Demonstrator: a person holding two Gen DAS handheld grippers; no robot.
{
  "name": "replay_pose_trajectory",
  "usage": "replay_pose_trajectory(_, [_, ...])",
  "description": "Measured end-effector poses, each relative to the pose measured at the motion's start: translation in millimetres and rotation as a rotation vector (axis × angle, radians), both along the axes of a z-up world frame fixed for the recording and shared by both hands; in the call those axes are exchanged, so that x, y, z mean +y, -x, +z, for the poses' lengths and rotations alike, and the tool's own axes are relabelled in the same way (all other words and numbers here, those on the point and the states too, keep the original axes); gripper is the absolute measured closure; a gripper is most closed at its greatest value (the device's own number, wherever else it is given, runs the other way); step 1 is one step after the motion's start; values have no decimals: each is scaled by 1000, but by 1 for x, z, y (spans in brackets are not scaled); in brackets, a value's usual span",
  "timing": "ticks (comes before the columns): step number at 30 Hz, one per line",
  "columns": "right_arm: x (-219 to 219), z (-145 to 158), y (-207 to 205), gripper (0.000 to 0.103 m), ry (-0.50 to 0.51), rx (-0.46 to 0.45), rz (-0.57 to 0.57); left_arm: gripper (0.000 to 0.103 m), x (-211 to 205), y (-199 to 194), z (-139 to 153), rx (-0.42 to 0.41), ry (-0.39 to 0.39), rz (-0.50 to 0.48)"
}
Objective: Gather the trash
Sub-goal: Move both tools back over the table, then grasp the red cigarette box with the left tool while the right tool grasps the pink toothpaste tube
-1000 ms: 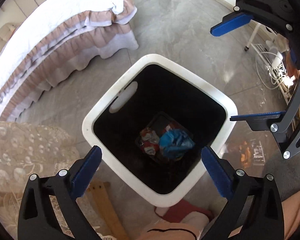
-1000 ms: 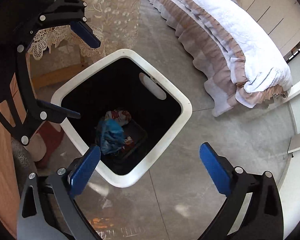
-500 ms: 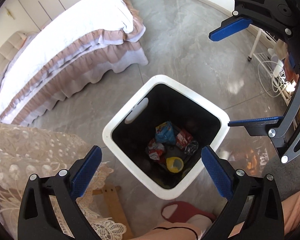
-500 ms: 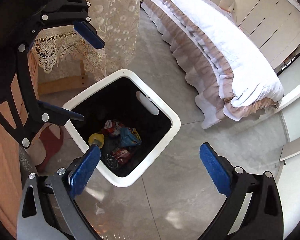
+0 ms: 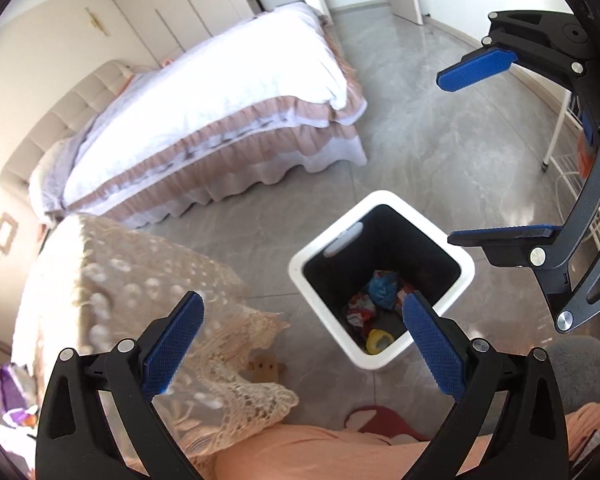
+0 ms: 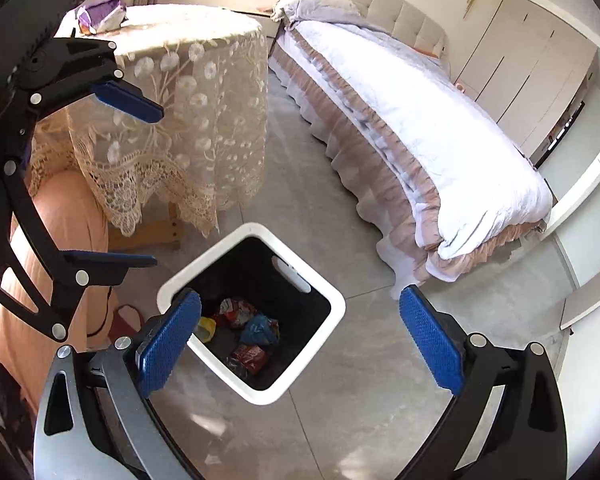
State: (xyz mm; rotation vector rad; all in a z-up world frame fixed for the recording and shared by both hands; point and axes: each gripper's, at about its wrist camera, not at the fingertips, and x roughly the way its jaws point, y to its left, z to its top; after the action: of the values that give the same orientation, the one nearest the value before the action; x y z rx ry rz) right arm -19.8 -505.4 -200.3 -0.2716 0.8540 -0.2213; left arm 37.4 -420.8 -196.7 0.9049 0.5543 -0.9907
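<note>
The left hand-held gripper [image 5: 302, 334] hangs with its blue pads spread wide and nothing between them. The right hand-held gripper [image 6: 300, 334] is likewise released and empty. Both are raised above a white square bin [image 6: 332, 300] with a dark interior, standing on the grey tiled floor [image 6: 300, 208].

At the bottom of the bin lies the trash: a blue crumpled wrapper [image 6: 258, 330], red snack packets [image 6: 250, 356] and a yellow item [image 6: 206, 328] near one wall.

Beside the bin stands a counter draped in a cream lace cloth [image 6: 172, 92], with a purple packet [image 6: 102, 16] resting on top at its far side. A bed [image 6: 420, 128] with white covers and a pink frilled skirt lies well apart.

With both grippers free, the next piece of trash is probably that packet on the counter. A good approach keeps the pads spread, comes in level over the lace so the cloth is not snagged, and closes on the packet's body rather than a loose edge.
</note>
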Motion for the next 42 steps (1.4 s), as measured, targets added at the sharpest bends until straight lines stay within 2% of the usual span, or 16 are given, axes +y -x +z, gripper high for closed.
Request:
replay_pose_trajectory(3, [18, 19, -5, 4, 32, -52, 12, 5, 25, -1, 25, -92, 15, 86])
replay_pose_trajectory(9, [55, 46, -19, 4, 36, -119, 107, 5, 88, -21, 67, -126, 143, 280])
replay_pose_trajectory(14, [90, 61, -38, 4, 44, -167, 179, 5, 145, -45, 86, -142, 222, 463])
replay_pose_trajectory(20, [136, 73, -76, 4, -49, -213, 249, 5, 209, -82, 100, -145, 299, 669])
replay_pose_trajectory(26, [180, 81, -112, 4, -106, -244, 320, 5, 287, -128, 104, -152, 328, 857])
replay_pose_trajectory(30, [205, 87, -145, 4, -153, -247, 325, 5, 336, -162, 92, -75, 344, 915])
replay_pose_trajectory(34, [219, 91, -178, 4, -263, -211, 334, 6, 366, -187, 76, -18, 326, 950])
replay_pose_trajectory(36, [226, 87, -193, 4, -322, -175, 378, 9, 373, -195, 70, 8, 317, 931])
replay_pose_trajectory(40, [247, 75, -226, 4, -351, -104, 411, 22, 376, -205, 62, 39, 293, 880])
replay_pose_trajectory(42, [254, 73, -240, 8, -369, -79, 419, 24, 375, -210, 59, 48, 269, 850])
